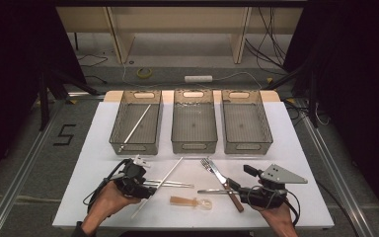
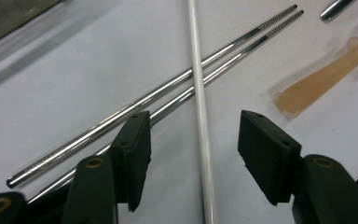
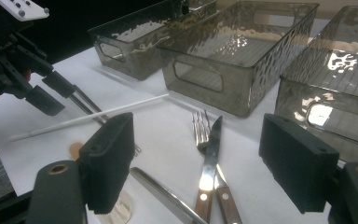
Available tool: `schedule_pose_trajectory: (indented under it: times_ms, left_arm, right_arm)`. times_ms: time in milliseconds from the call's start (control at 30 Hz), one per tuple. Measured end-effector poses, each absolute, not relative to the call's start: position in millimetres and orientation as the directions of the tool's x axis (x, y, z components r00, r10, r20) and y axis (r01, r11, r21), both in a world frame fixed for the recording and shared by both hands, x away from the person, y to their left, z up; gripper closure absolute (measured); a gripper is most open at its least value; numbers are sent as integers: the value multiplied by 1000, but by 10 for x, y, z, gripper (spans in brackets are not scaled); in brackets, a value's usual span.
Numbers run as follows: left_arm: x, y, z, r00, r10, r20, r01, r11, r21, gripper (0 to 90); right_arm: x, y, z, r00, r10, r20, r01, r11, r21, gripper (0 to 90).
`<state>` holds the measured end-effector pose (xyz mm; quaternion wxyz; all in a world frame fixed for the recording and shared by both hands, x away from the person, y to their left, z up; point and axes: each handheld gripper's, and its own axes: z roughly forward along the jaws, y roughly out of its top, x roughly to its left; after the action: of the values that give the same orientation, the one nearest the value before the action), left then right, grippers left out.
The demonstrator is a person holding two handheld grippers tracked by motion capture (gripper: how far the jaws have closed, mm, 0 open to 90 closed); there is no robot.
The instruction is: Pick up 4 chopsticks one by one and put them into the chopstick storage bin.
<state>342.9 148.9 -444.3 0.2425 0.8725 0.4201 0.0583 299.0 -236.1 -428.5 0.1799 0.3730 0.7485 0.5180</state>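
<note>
My left tool [image 2: 193, 140] hangs low over the worktop [image 1: 286, 148], jaws partly open and astride the white stick [image 2: 200, 116], gripping nothing; the stick's near end runs out of frame, and it crosses two metal chopsticks [image 2: 168, 88]. My right tool [image 3: 198, 154] stands wide open and empty above the knife [image 3: 209, 172] and fork [image 3: 199, 126], their handles cut off.

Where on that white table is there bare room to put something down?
Bare patches: the table's left edge beside the left bin, its right edge beside the right bin, and the strip just before the bins. The front middle is crowded with chopsticks, a white stick, fork and knife.
</note>
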Motion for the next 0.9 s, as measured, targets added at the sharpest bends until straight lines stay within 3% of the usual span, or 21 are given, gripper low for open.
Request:
schedule_pose_trajectory:
  times_ms: [900]
  left_arm:
    - [3413, 1378, -4670, 655, 752, -71, 695, -564, 446, 710]
  right_arm:
    - [2992, -2359, -4286, -660, 742, 120, 373, 184, 909, 277]
